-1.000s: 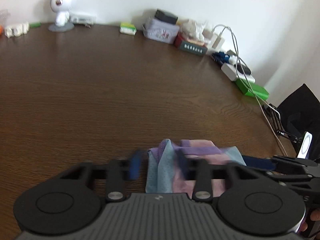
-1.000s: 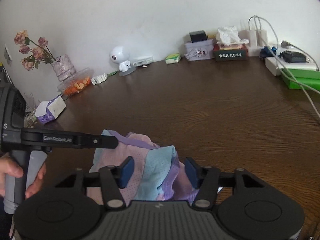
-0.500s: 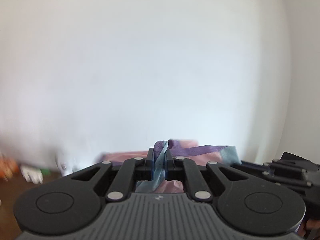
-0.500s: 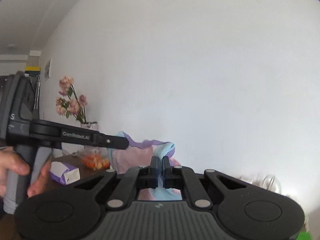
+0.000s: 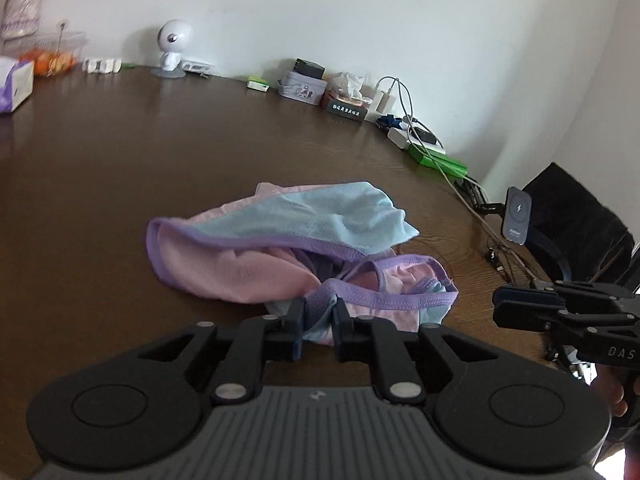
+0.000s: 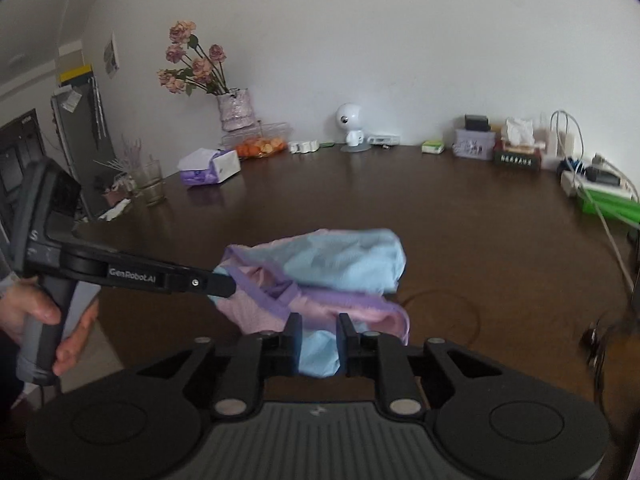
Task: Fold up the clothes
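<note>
A small pink, light-blue and purple-trimmed garment lies loosely folded over on the dark wooden table. My left gripper is at its near edge; its jaws are opening, and the purple hem and blue fabric sit slack between the fingers. In the right wrist view the garment spreads ahead of my right gripper. That gripper's jaws are opening too, with a blue fold between them. The left gripper reaches the cloth's left corner, held by a hand. The right gripper shows at the right.
Along the table's back edge stand a white robot figure, tins and a tissue box, chargers with cables and a green box. A vase of flowers, fruit tray and tissue pack sit back left. A black chair stands right.
Half a second ago both grippers were raised toward the wall with the garment pinched tight. Now they are down at the table, the garment lies on it, and both jaws stand wider.
</note>
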The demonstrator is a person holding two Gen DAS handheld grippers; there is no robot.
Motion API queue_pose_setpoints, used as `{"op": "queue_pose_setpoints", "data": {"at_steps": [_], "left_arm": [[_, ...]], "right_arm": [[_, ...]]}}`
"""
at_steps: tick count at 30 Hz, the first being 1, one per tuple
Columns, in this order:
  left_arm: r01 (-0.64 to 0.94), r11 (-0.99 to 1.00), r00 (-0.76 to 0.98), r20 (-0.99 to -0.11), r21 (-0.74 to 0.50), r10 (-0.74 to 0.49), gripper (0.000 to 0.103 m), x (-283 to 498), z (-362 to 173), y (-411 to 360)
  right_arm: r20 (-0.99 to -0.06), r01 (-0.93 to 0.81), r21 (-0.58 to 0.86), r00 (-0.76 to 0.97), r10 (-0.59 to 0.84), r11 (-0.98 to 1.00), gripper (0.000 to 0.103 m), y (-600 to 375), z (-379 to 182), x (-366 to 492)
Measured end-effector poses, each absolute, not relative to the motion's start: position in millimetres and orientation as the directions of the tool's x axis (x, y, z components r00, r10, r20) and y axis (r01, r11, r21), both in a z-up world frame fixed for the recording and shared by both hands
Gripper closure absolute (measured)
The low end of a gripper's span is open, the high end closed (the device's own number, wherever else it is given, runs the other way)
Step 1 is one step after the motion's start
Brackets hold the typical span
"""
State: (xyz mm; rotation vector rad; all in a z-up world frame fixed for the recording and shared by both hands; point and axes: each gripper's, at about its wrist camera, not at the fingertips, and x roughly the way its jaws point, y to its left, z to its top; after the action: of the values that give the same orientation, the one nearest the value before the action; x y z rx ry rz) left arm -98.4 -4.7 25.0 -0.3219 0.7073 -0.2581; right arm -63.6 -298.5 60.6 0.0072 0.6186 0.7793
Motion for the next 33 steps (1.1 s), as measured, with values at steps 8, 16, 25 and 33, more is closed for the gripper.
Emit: {"op": "queue_pose_setpoints", "data": {"at_steps": [8, 16, 25, 33], "left_arm": [[0.152, 0.943, 0.751, -0.586, -0.296, -0.305, 0.037, -71.4, 51.4, -10.8], [0.206, 0.967, 0.695, -0.674, -0.149, -0.251, 0.035, -56.2, 18.9, -41.7], [-0.09, 0.953, 0.78, -0.615, -0.289, -0.114, 0.062, -27.7, 42.2, 47.7], [-0.052, 0.995, 0.713, -0.7, -0.08, -0.019, 0.025, -2.4, 22.5, 28.5]], "right_arm": [[-0.521, -0.636, 0.208, 0.571, 0.635, 0.743, 0.053, -283.8, 56.0, -29.0], [-0.631, -0.617, 0.048, 0.591, 0.503, 0.785, 0.06, -256.5, 27.6, 8.6], [-0.549, -0.599, 0.071, 0.644, 0.532, 0.798, 0.099, -280.2, 71.6, -25.7], [-0.514, -0.676, 0.155, 0.568, 0.643, 0.721, 0.037, -276.2, 78.0, -16.3]]}}
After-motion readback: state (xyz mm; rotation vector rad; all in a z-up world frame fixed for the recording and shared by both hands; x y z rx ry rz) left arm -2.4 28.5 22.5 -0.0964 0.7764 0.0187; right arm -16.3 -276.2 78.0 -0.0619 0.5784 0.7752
